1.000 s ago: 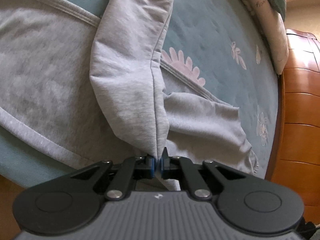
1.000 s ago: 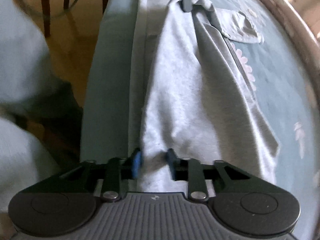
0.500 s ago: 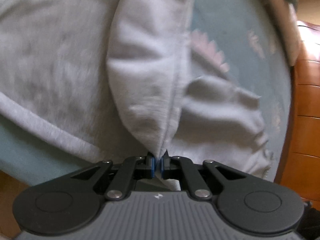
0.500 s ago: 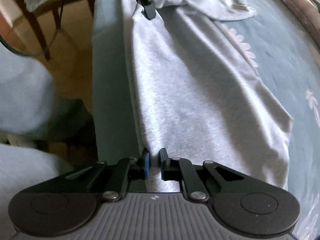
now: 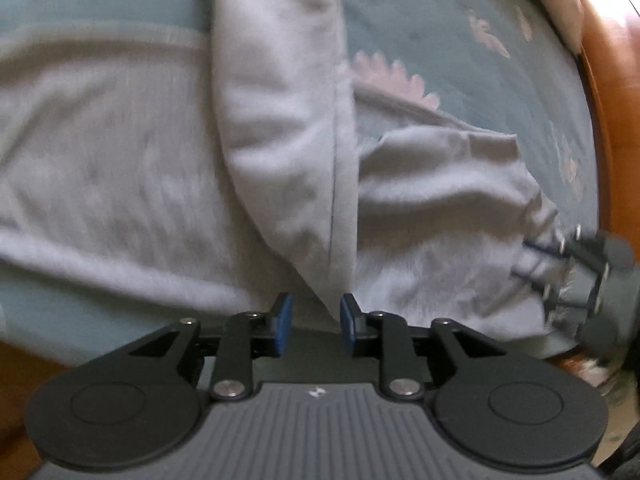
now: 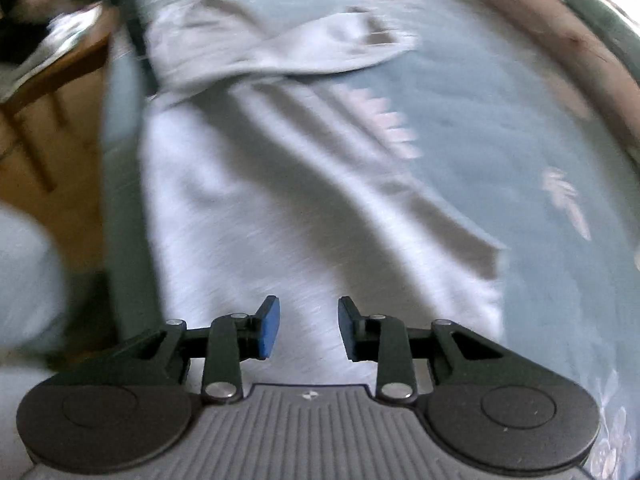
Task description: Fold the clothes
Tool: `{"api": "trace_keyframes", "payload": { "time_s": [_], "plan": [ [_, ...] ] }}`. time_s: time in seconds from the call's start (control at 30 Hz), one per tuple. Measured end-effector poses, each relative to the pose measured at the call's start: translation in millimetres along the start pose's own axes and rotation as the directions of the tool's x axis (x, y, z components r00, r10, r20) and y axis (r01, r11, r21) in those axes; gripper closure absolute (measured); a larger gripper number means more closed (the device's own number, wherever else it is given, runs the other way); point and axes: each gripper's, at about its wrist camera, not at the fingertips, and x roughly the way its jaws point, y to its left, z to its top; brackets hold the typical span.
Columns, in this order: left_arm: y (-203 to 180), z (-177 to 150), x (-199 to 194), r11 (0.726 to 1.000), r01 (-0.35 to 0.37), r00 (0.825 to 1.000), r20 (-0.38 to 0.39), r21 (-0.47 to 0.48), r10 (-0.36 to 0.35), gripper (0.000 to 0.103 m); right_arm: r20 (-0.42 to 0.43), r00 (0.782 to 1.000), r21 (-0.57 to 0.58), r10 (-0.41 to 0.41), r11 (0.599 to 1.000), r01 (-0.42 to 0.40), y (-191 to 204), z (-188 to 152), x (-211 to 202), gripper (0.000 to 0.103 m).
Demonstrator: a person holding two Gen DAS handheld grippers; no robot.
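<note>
On the blue flowered bed sheet [image 6: 460, 92] a soft grey cotton garment [image 5: 120, 152] is spread, its folded sleeve [image 5: 288, 160] seen only by the left claw [image 5: 314, 322], both it and the right claw [image 6: 308, 328] being parted and empty.

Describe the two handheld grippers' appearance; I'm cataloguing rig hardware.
Both match: the left gripper and right gripper have black linkage arms with silver pivot screws, blue pads on the fingers, round black side caps, and a ribbed grey body bearing a small white logo.

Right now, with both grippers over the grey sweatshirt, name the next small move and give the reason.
Probably pull the left gripper back clear of the sleeve. Its jaws stand open with the sleeve tip lying loose between them, folded across the sweatshirt. The right gripper is open too, gripping nothing.
</note>
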Motion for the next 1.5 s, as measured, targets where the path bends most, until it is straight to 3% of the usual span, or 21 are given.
{"api": "trace_keyframes", "payload": {
  "time_s": [0.13,0.3,0.47,0.63,0.8,0.9,0.97,1.03,1.07,1.13,1.17,1.23,1.33,1.4,1.5],
  "plan": [
    [-36,28,0,0.975,0.019,0.992,0.121,0.222,-0.046,0.078,-0.005,1.0,0.121,-0.001,0.993,0.002,-25,-2,20,0.067],
    [-68,75,54,0.901,0.033,0.987,0.13,0.433,-0.099,0.078,-0.019,0.998,0.159,0.052,0.986,-0.049,-11,-10,23,0.067],
    [-79,101,96,0.851,-0.02,0.994,0.104,0.525,-0.041,0.078,-0.034,0.997,0.146,0.072,0.987,-0.067,-2,-17,20,0.066],
    [-91,97,109,0.793,-0.06,0.995,0.101,0.606,-0.002,0.076,-0.032,0.997,0.176,0.066,0.983,-0.06,0,-20,23,0.064],
    [-108,76,110,0.7,-0.144,0.988,0.138,0.7,0.065,0.071,-0.017,0.998,0.198,0.059,0.979,-0.054,-2,-21,21,0.058],
    [-117,63,114,0.627,-0.197,0.98,0.174,0.754,0.099,0.073,-0.02,0.998,0.207,0.053,0.977,-0.048,-4,-22,23,0.058],
    [-121,60,116,0.602,-0.21,0.977,0.181,0.77,0.11,0.077,-0.026,0.998,0.209,0.05,0.977,-0.043,-5,-23,26,0.058],
    [-121,63,113,0.63,-0.198,0.979,0.178,0.751,0.095,0.098,-0.029,0.998,0.209,0.049,0.977,-0.042,-6,-23,27,0.058],
    [-120,64,110,0.646,-0.199,0.978,0.188,0.737,0.087,0.098,-0.029,0.998,0.207,0.048,0.978,-0.041,-6,-23,27,0.058],
    [-124,64,97,0.636,-0.253,0.96,0.27,0.729,0.073,0.098,-0.029,0.998,0.202,0.047,0.979,-0.04,-6,-23,27,0.058],
    [-126,64,91,0.635,-0.27,0.952,0.301,0.724,0.061,0.098,-0.026,0.999,0.2,0.045,0.979,-0.038,-6,-22,27,0.058],
    [-123,67,88,0.656,-0.264,0.952,0.302,0.707,0.057,0.097,-0.02,0.999,0.198,0.039,0.98,-0.034,-7,-22,27,0.056],
    [-117,70,105,0.675,-0.242,0.967,0.228,0.697,0.112,0.089,-0.023,0.999,0.209,0.04,0.977,-0.034,-8,-21,30,0.055],
    [-114,72,102,0.706,-0.239,0.967,0.23,0.666,0.109,0.088,-0.017,0.999,0.21,0.036,0.977,-0.032,-8,-19,29,0.055],
    [-112,76,91,0.761,-0.242,0.96,0.26,0.602,0.1,0.079,0.002,1.0,0.213,0.021,0.977,-0.021,-12,-19,24,0.055]
  ]
}}
